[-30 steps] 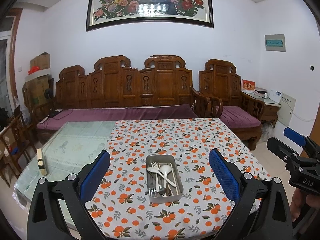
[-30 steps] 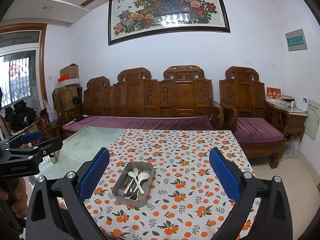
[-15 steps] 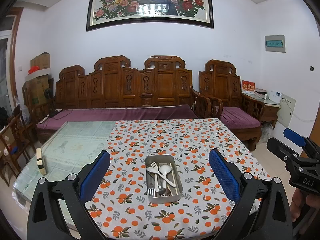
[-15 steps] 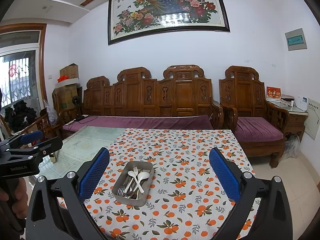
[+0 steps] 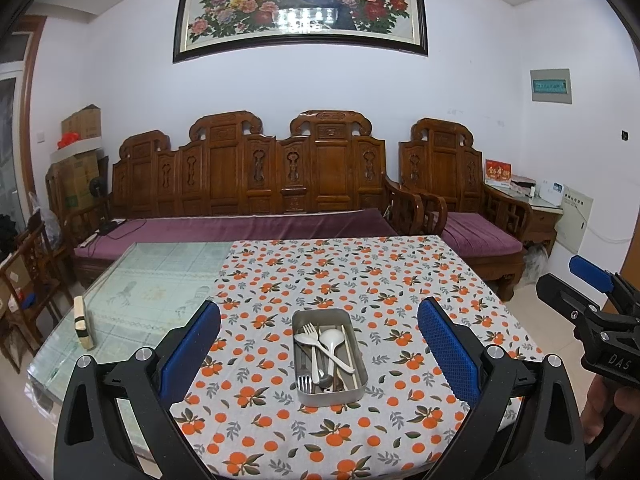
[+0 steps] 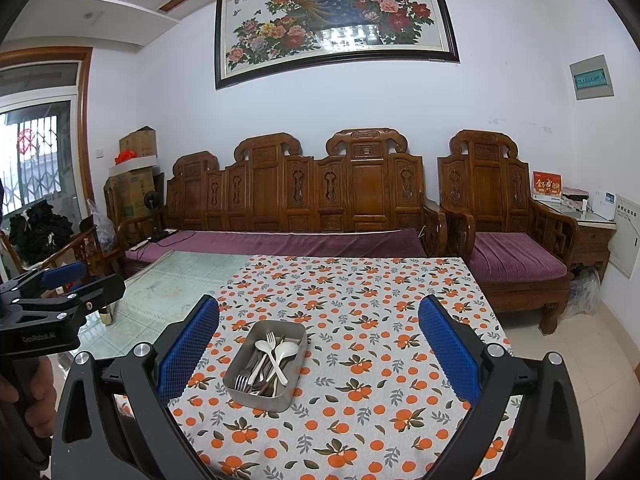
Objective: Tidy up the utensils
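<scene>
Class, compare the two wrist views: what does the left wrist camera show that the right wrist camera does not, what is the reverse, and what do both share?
Only the left wrist view shows the right tongs at its right edge.

Only the right wrist view shows the left tongs at its left edge, plus a barred window.

Both show the metal tray of forks and white spoons on the orange-print tablecloth, the carved wooden sofa and the peacock painting. Both tongs are open and empty.
</scene>
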The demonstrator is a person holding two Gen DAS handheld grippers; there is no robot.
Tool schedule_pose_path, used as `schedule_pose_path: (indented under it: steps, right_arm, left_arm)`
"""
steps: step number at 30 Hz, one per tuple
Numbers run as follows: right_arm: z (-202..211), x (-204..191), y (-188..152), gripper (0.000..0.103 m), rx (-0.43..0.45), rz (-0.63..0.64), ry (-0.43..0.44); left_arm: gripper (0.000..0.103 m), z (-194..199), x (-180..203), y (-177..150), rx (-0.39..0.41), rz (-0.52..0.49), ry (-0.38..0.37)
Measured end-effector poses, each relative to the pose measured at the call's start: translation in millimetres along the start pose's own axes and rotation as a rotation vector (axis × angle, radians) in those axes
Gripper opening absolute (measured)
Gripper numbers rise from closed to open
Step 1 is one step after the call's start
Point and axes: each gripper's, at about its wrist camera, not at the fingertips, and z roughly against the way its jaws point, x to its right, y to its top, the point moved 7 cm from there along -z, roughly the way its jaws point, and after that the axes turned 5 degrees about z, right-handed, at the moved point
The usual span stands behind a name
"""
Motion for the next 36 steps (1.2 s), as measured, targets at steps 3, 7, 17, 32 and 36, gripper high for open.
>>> schedule_pose_path:
  steps: [3, 7, 17, 32, 36]
  right_arm:
    - [-0.1, 0.0, -0.1, 0.1, -0.001, 0.0, 0.001]
    - [0.3, 0.1, -0.4, 0.1, -0.001, 0.001, 0.0]
    - [-0.6, 0.4, -1.2, 0.1, -0.002, -0.002, 0.0]
    - [-0.6, 0.2, -0.6, 0.1, 0.0, 0.0, -0.002]
    - [-1.4, 0.9, -2.7, 0.1, -0.002, 0.002, -0.003]
  left_arm:
    - [0.095, 0.9, 0.1, 0.0, -0.001, 0.0, 0.0]
    - [0.095, 0.2, 0.5, -0.5, -0.001, 0.002, -0.002]
    - [0.095, -0.4, -0.1, -1.5, -0.002, -0.001, -0.001]
    - [0.095, -1.0, 0.4, -1.6, 0.002, -0.001, -0.002]
    - [0.095, -0.4, 1.1, -1.3, 0.005, -0.004, -0.001]
